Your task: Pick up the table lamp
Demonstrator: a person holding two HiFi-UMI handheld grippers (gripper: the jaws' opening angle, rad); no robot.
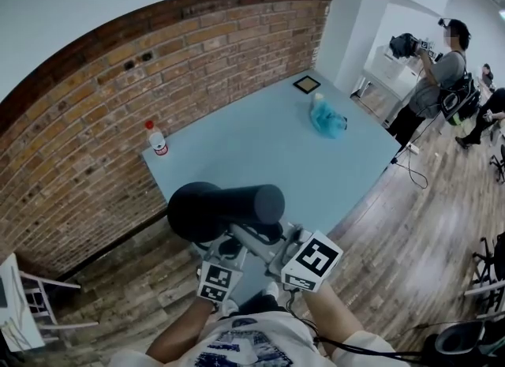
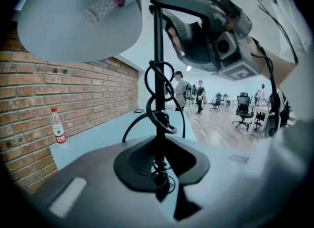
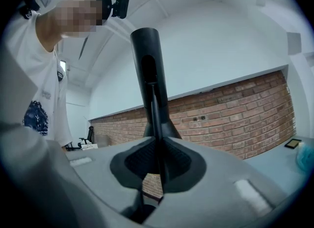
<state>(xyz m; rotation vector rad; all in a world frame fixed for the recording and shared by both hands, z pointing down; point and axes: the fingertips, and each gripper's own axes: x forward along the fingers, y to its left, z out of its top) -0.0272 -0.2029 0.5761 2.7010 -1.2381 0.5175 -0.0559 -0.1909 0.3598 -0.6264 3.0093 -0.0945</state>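
Observation:
The table lamp (image 1: 225, 209) has a black shade, a thin black stem (image 2: 158, 70) and a black cable (image 2: 162, 105) coiled round the stem. It hangs in the air in front of the person, over the near corner of the light blue table (image 1: 260, 152). My left gripper (image 1: 227, 249) is shut on the stem, which runs up between its jaws (image 2: 159, 173). My right gripper (image 1: 272, 247) is shut on the stem closer to the shade (image 3: 147, 60); the stem stands between its jaws (image 3: 158, 165). The shade hides both sets of fingertips in the head view. A bulb (image 2: 105, 5) shows inside the shade.
A water bottle with a red cap (image 1: 157, 138) stands at the table's left edge by the brick wall (image 1: 95, 105). A teal bundle (image 1: 327, 119) and a small black frame (image 1: 307, 84) lie at the far end. A person (image 1: 438, 73) stands at the back right; a white chair (image 1: 28, 302) is at the left.

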